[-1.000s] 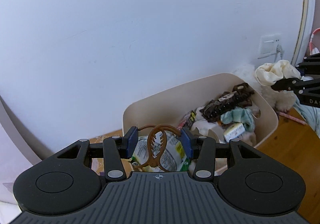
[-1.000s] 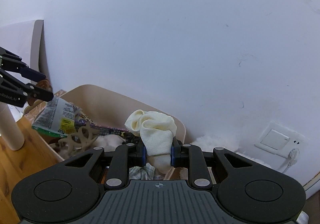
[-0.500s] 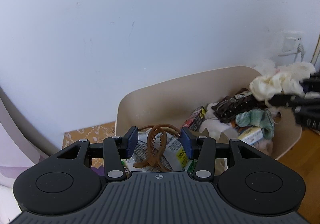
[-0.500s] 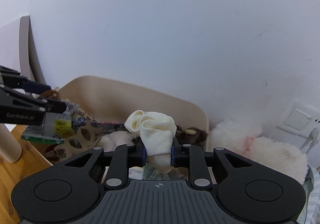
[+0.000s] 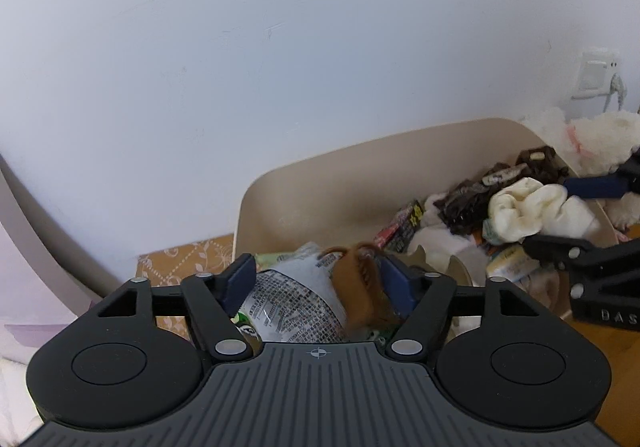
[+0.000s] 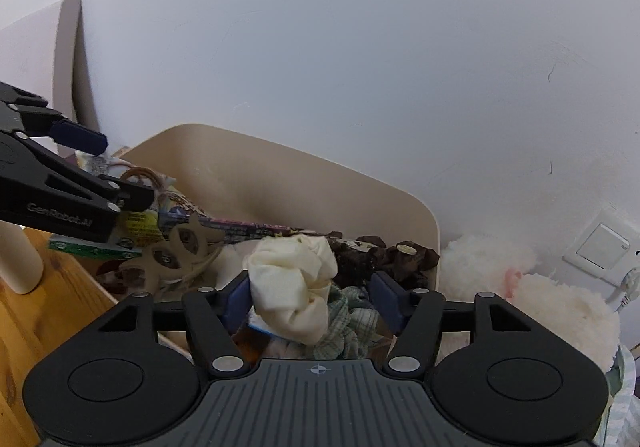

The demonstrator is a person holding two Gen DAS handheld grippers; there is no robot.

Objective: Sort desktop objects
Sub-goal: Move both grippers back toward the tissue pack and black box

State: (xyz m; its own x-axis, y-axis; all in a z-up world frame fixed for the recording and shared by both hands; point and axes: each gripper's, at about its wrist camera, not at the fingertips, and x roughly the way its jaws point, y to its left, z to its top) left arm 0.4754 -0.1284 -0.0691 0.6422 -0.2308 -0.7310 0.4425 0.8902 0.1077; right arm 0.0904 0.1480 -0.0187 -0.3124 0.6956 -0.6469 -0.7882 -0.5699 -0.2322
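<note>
Tongs (image 5: 320, 279) over bin (image 5: 360, 175), white wall (image 5: 280, 47)

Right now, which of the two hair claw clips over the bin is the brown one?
The brown claw clip, between the left tool's opening pads, above the printed snack bag. The other, a cream claw clip, lies in the beige bin.

The bin (image 6: 424, 223) stands against the wall (image 6: 360, 47), so nothing passes behind it. Inside it is heaped with clutter (image 6: 360, 251) near to the rim; only its back wall is bare. Right of the bin a fluffy toy (image 6: 560, 307) blocks the way; left, a white bottle (image 6: 18, 259).
</note>
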